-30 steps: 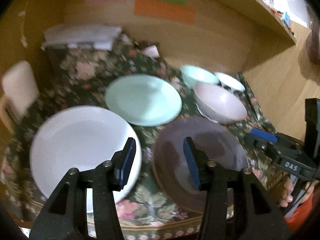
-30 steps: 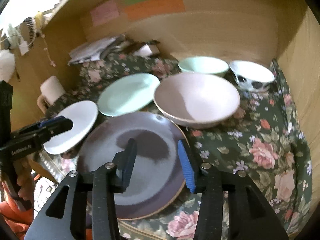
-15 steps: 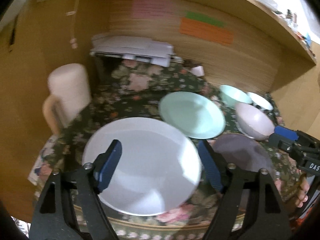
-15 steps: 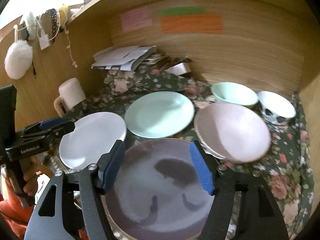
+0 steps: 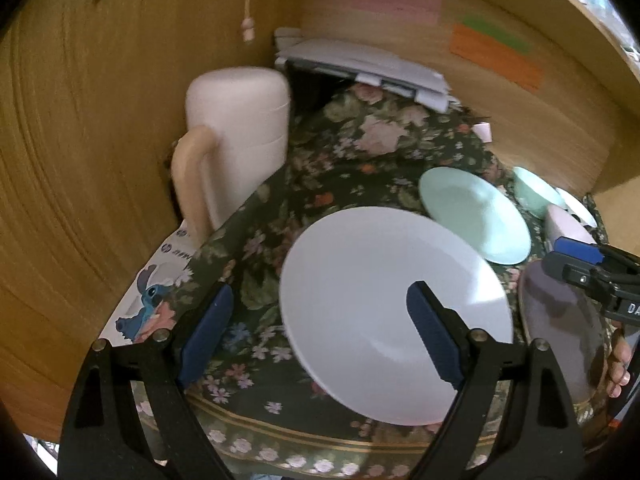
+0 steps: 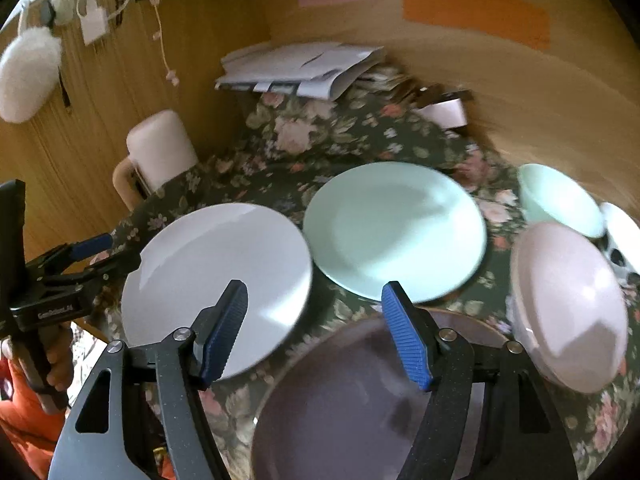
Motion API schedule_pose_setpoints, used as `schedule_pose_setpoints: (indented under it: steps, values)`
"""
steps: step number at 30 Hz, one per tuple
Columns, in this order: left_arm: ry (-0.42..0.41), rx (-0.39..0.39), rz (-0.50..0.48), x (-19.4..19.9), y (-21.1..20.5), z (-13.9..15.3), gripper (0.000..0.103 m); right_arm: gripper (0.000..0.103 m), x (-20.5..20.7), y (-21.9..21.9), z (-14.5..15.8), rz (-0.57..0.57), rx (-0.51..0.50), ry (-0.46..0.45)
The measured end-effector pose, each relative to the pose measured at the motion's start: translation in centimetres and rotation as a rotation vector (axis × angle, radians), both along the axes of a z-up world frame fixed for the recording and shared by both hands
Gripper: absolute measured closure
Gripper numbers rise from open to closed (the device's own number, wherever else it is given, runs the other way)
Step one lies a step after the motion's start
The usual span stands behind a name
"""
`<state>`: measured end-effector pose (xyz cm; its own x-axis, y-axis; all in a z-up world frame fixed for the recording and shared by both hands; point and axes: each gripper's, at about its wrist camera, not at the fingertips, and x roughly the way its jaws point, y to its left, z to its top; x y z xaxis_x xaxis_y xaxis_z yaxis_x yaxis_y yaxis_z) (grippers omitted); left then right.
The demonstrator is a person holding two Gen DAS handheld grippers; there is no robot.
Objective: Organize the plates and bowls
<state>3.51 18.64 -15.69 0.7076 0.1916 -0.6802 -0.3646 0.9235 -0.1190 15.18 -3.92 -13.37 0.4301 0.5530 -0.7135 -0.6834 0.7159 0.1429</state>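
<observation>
Left gripper (image 5: pixel 316 332): jaws just widened, empty; white plate (image 5: pixel 384 312) beneath its right finger. Right gripper (image 6: pixel 314 332): parted, empty, above purple plate (image 6: pixel 360 400). Advice: straddle the rim squarely before clamping.

floral tablecloth (image 6: pixel 360 136), plates (image 6: pixel 394 232), bowls (image 6: pixel 568 304)

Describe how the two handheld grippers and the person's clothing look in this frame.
Both the left gripper and right gripper are black, with angular arms, silver pivot screws and ribbed blue pads. White lettering marks the bodies. An orange-red sleeve shows below.
</observation>
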Motion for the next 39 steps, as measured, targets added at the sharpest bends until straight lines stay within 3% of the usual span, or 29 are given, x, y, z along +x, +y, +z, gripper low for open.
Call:
schedule_pose_setpoints:
  steps: [5, 8, 17, 22, 28, 39]
  values:
    - [0.018, -0.033, 0.011, 0.5, 1.2, -1.0, 0.015, 0.037, 1.2, 2.5, -1.6, 0.045, -0.039, 0.051]
    - [0.029, -0.056, 0.007, 0.6, 1.7, -1.5, 0.023, 0.037, 1.9, 3.7, -2.5, 0.07, -0.059, 0.09]
    - [0.079, -0.108, -0.035, 1.1, 2.0, -2.7, 0.048, 0.067, 2.7, 5.1, -4.0, 0.11, -0.123, 0.149]
    - [0.094, -0.142, -0.055, 1.2, 2.0, -3.2, 0.065, 0.074, 3.2, 5.5, -4.6, 0.113, -0.135, 0.175]
    - [0.097, -0.155, -0.082, 1.2, 1.6, -3.2, 0.071, 0.077, 3.4, 5.6, -5.1, 0.113, -0.148, 0.2]
    - [0.107, -0.151, -0.057, 1.2, 0.5, -3.3, 0.069, 0.074, 3.3, 6.1, -5.2, 0.109, -0.148, 0.185]
